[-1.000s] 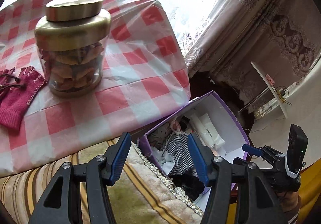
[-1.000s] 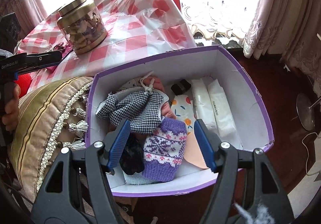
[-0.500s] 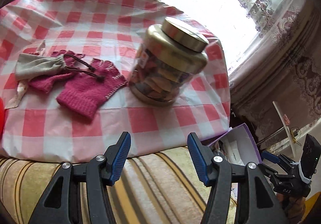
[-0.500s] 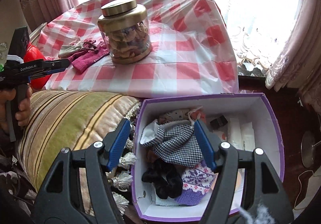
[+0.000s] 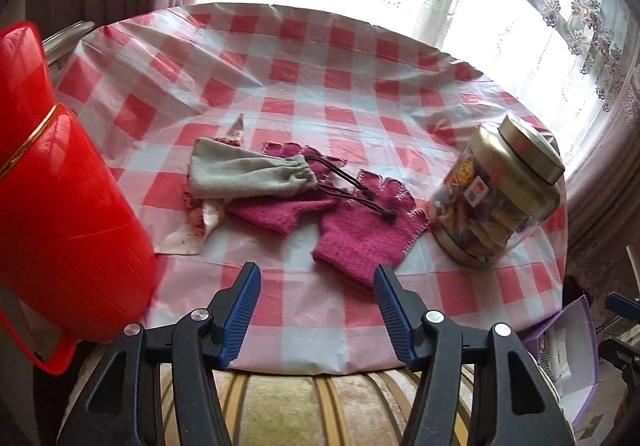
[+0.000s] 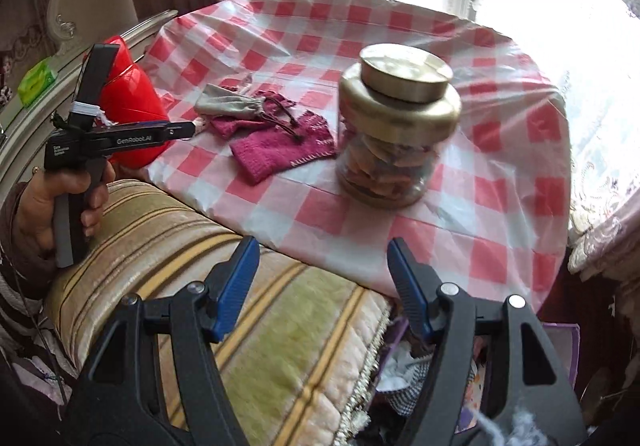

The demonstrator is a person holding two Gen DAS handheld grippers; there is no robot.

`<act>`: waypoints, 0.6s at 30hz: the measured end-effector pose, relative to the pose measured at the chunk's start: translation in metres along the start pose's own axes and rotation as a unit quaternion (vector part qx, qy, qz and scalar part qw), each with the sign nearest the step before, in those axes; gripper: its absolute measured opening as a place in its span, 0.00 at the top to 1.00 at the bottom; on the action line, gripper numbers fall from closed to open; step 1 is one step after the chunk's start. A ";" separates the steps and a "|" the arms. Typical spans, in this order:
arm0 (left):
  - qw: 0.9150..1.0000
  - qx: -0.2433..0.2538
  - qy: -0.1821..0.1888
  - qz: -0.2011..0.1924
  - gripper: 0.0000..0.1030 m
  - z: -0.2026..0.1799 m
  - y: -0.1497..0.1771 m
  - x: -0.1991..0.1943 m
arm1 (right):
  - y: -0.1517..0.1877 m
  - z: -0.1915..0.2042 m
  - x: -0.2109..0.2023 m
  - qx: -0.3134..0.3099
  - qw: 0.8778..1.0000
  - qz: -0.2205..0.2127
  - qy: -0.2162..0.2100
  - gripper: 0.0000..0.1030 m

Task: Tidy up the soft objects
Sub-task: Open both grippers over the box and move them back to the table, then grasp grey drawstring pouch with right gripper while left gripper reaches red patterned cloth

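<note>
Left claw [image 5: 316,310] wide open, empty | right claw [image 6: 322,282] wide open, seemingly empty | pink gloves [image 5: 360,230] untouched

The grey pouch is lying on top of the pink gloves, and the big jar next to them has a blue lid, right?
Not quite: the lid is gold, not blue, as the right wrist view shows. The rest holds: the grey pouch lies on top of the pink gloves, with the jar next to them.

both grippers [image 5: 316,306] [image 6: 322,282] — fingers apart
</note>
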State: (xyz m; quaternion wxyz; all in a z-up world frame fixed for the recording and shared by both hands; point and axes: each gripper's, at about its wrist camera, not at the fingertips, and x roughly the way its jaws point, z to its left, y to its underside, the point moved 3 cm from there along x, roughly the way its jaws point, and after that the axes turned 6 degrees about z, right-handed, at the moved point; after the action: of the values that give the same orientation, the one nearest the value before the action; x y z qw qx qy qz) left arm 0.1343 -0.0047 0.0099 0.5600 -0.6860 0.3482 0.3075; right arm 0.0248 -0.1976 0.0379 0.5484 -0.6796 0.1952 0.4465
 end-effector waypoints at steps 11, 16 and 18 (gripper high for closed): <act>0.998 0.008 -0.052 -0.047 0.42 0.024 -0.023 -0.008 | -0.089 0.048 0.079 0.051 0.992 0.024 -0.110 0.32; 0.995 0.015 -0.066 -0.074 0.42 0.031 -0.042 -0.014 | -0.122 0.050 0.122 0.132 0.978 0.046 -0.156 0.32; 0.993 0.019 -0.076 -0.083 0.42 0.032 -0.052 -0.014 | -0.133 0.053 0.138 0.155 0.971 0.056 -0.174 0.32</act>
State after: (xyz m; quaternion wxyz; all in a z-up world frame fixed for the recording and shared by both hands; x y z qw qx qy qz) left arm 0.1677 0.0355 0.0438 0.6215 -0.6762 0.2521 0.3049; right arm 0.1774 -0.0747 0.0006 0.6468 -0.4859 0.2017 0.5521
